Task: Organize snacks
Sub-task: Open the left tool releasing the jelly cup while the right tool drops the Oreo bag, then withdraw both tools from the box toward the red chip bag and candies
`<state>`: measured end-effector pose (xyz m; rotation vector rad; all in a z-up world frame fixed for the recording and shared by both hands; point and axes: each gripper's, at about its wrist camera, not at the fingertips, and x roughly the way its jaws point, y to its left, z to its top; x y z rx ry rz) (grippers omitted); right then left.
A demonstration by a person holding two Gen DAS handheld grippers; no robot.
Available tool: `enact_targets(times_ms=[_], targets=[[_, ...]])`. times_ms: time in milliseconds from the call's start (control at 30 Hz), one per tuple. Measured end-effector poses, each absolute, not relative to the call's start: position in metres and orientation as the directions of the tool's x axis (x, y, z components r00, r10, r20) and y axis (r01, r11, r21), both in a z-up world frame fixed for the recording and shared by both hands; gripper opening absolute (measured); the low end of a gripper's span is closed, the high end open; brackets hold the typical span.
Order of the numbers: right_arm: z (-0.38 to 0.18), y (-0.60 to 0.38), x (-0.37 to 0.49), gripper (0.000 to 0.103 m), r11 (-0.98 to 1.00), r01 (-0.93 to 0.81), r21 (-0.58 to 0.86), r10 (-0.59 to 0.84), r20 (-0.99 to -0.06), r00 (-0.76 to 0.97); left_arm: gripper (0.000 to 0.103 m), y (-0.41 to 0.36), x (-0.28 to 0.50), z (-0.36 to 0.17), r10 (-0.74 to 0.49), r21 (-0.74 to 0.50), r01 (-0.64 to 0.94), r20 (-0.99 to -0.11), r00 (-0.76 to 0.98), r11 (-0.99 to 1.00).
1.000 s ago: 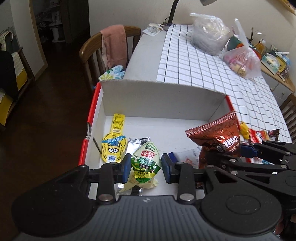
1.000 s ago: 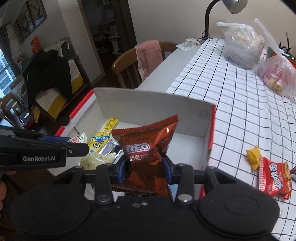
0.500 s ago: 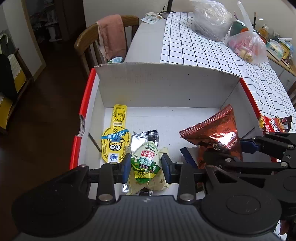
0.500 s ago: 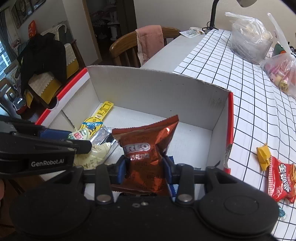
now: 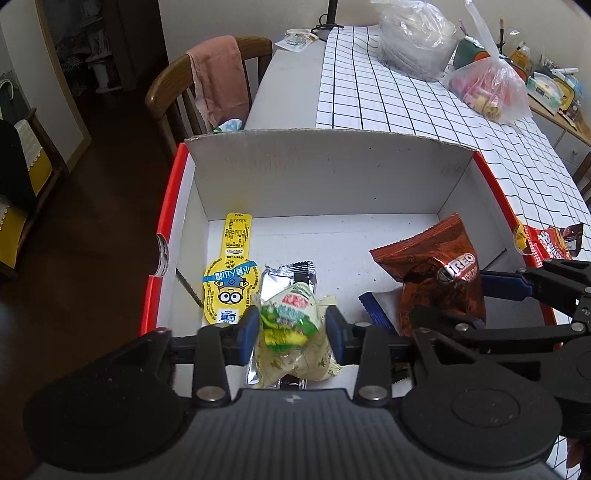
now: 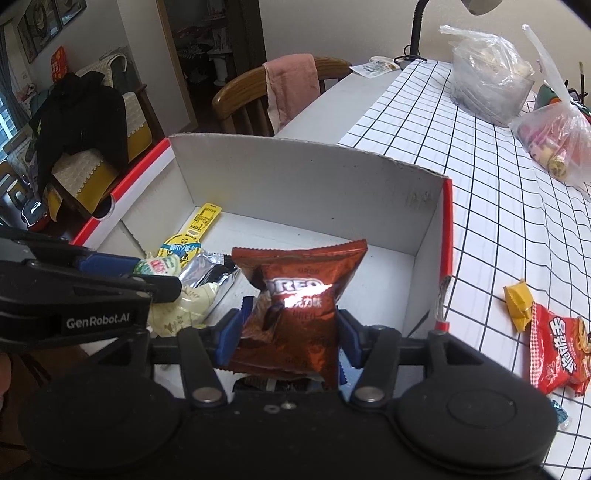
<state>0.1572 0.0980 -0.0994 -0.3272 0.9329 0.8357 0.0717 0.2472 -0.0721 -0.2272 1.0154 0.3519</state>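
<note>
Now both tongs sit low inside the white cardboard box (image 5: 332, 177), each with a packet between its blue pads. The left gripper (image 5: 291, 326) is closed on a green-and-cream snack pouch (image 5: 291, 325), which lies over a silver wrapper (image 5: 291, 273) just ahead of its tips; a yellow Minions packet (image 5: 231, 273) lies just to its left. The right gripper (image 6: 290, 332) pinches a brown Oreo bag (image 6: 299, 299), which stands upright near the box's right wall, with a blue-edged packet (image 5: 375, 310) partly beneath it.

Judging by this, the step is to set both packets down in the box. It would go best if each came down to the floor before the fingers spread, the Oreo bag tipped flat so it does not topple onto its neighbours, the tongs then drawn straight back.

Right of the box, a red snack packet (image 6: 557, 354) and a yellow candy (image 6: 517, 302) wait on the grid-pattern tablecloth (image 6: 480, 184). Farther off are plastic bags (image 6: 491, 70), a desk lamp (image 6: 417, 33) and a wooden chair (image 6: 240, 99) draped with a pink towel (image 6: 291, 85).
</note>
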Motion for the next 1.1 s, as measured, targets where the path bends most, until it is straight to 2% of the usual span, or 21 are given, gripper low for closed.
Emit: enact_targets(times_ms=[300, 567, 833, 933, 1100], targets=[[-0.08, 0.08, 0.151, 0.064, 0.644, -0.755, 0.119, 0.525, -0.787, 0.324, 0.053, 0.241, 0.061, -0.055, 0.167, -0.05, -0.376, -0.837, 0.522, 0.925], [-0.059, 0.053, 0.141, 0.079, 0.632, -0.761, 0.147, 0.573, -0.75, 0.331, 0.057, 0.225, 0.051, -0.036, 0.149, -0.079, -0.356, -0.809, 0.569, 0.931], [-0.037, 0.013, 0.138, 0.083, 0.63, -0.755, 0.179, 0.614, -0.711, 0.344, 0.067, 0.195, 0.045, -0.011, 0.13, -0.099, -0.315, -0.765, 0.63, 0.944], [-0.032, -0.002, 0.14, 0.092, 0.636, -0.749, 0.185, 0.622, -0.697, 0.356, 0.071, 0.182, 0.045, -0.005, 0.122, -0.102, -0.299, -0.754, 0.645, 0.949], [-0.026, -0.029, 0.145, 0.094, 0.648, -0.737, 0.192, 0.625, -0.686, 0.372, 0.075, 0.159, 0.05, 0.001, 0.096, -0.115, -0.267, -0.743, 0.662, 0.957]])
